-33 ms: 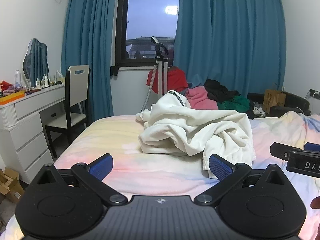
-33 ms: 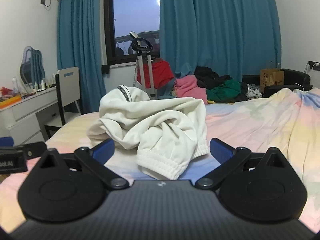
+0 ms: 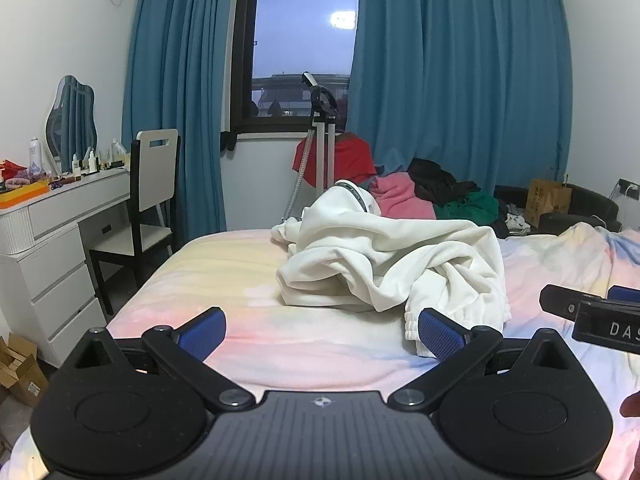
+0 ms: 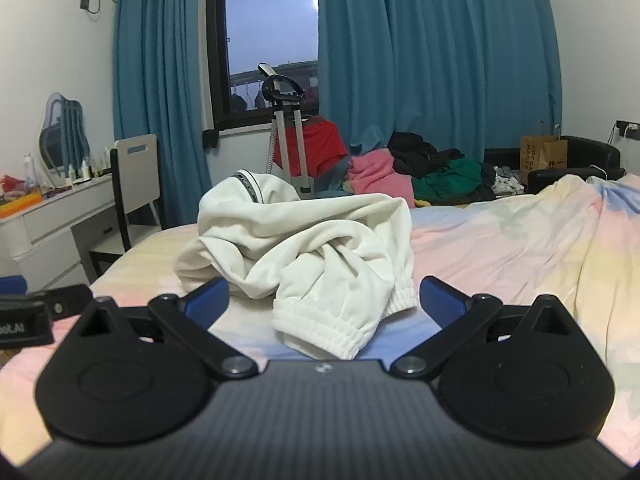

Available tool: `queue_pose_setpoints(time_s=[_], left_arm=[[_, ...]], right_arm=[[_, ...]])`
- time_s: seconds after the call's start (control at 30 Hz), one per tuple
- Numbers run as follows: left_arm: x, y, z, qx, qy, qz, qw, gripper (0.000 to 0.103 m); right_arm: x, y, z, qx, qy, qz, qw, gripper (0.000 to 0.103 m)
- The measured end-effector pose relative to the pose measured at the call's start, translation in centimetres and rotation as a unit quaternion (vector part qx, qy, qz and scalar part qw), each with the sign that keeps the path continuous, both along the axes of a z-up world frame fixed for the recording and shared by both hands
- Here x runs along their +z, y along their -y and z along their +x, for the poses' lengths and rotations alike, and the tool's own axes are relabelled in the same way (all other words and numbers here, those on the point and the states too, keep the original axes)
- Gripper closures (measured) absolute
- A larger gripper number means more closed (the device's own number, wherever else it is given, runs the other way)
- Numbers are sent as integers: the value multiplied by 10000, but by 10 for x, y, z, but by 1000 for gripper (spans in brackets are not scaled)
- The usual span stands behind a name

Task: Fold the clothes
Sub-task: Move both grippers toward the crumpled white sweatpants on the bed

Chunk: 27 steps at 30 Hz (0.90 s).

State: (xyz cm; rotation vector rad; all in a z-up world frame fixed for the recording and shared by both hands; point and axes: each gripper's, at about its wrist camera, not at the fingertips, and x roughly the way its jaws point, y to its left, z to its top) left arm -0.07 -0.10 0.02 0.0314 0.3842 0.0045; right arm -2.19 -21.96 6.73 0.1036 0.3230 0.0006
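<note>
White garment (image 4: 304, 240) sits crumpled in a heap mid-bed (image 3: 224, 272), nothing folded yet. Both sets of fingers spread wide, holding nothing: left gripper (image 3: 322, 330) short of the heap, right gripper (image 4: 324, 298) w/ an elastic cuff (image 4: 320, 334) lying just ahead between its fingers. Best bet imo: pinch that cuff, find the other one, pull the thing out flat before any folding. Vs the earlier pics, no change I can see – same poses, same heap
</note>
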Motion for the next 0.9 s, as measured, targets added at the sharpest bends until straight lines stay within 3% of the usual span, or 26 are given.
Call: queue_pose_setpoints(time_s=[0.27, 0.33, 0.53, 0.57, 0.8, 0.9], left_arm=[[7, 4, -10, 16, 14, 83, 10000, 0], [9, -4, -14, 45, 77, -115, 9999, 0], [2, -12, -22, -48, 269, -84, 9996, 0], [0, -13, -25, -53, 295, -113, 9995, 0], [-13, -13, -35, -70, 432, -171, 9989, 0], [-9, -8, -26, -108, 406, -260, 9988, 0]], right_arm=[[18, -4, -11, -212, -21, 300, 9993, 0], [23, -5, -10, -263, -52, 400, 9988, 0], [15, -4, -9, -149, 87, 384, 9991, 2], [14, -3, -9, -129, 111, 381, 9991, 5], [5, -2, -9, 9, 278, 354, 9990, 54], [1, -1, -8, 68, 350, 343, 9988, 68]])
